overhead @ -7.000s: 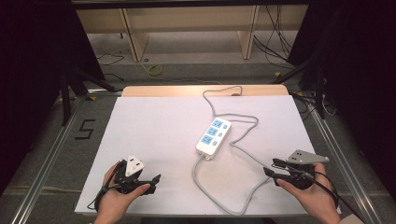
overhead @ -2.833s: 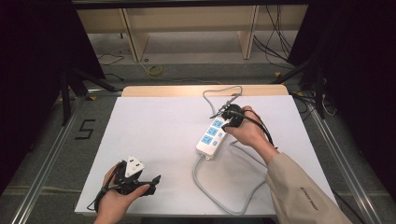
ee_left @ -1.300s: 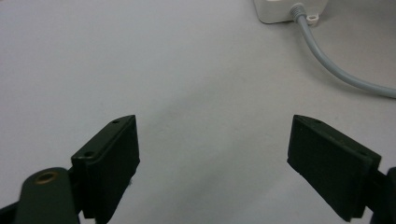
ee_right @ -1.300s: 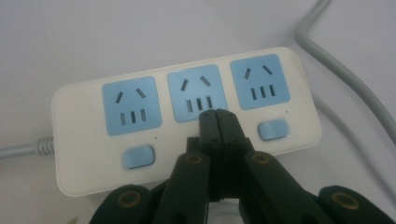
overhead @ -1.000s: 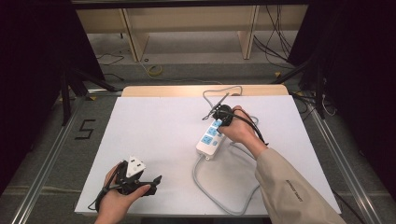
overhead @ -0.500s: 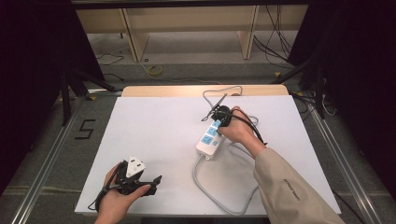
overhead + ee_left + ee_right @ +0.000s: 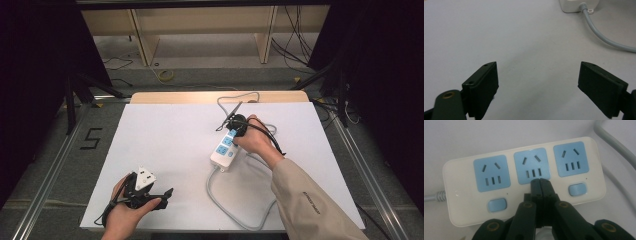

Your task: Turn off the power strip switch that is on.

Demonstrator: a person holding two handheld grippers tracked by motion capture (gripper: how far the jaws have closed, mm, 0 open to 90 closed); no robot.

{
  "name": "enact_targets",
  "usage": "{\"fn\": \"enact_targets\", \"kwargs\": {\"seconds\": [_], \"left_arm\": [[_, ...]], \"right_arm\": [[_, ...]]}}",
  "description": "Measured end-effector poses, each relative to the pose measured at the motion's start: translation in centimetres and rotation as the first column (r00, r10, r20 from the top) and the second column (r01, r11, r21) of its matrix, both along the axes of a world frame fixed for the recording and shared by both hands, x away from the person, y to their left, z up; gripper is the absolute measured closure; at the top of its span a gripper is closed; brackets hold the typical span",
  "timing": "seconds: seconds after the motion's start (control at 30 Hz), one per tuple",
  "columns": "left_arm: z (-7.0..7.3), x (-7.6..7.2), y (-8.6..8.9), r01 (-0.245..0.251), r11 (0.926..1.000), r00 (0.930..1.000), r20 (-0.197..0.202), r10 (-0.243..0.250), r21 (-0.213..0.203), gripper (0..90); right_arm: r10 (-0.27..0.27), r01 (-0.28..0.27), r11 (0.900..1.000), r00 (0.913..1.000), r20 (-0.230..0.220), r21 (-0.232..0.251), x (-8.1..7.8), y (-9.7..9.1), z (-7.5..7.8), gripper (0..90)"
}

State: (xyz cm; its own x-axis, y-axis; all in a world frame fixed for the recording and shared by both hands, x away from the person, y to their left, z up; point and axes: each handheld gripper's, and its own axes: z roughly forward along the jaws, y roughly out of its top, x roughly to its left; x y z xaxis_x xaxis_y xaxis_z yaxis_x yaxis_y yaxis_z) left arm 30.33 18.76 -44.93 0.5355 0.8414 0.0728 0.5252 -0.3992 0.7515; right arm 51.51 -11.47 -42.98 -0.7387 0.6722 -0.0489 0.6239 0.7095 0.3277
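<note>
High view: right gripper (image 7: 235, 125) unmoved, jaws closed, empty, over power strip (image 7: 224, 151).

I see the surface (image 7: 165, 135): a white sheet over a wooden top, the wood showing along the far edge. A white power strip (image 7: 224, 151) with blue sockets lies right of centre, angled toward the far edge. Its grey cable (image 7: 220, 200) loops toward the near edge; another stretch runs off the far edge.

Lab: dark curtains (image 7: 380, 60), floor cables (image 7: 295, 35), rails (image 7: 47, 180)
</note>
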Motion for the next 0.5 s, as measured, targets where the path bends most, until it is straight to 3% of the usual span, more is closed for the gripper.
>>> {"fn": "enact_targets", "kwargs": {"seconds": [0.5], "left_arm": [[0.00,0.02,-0.03,0.004,1.0000,1.0000,0.001,-0.004,0.005,15.9]], "right_arm": [[0.001,-0.001,1.0000,1.0000,0.000,-0.007,0.09,0.13,0.01,90.0]]}}
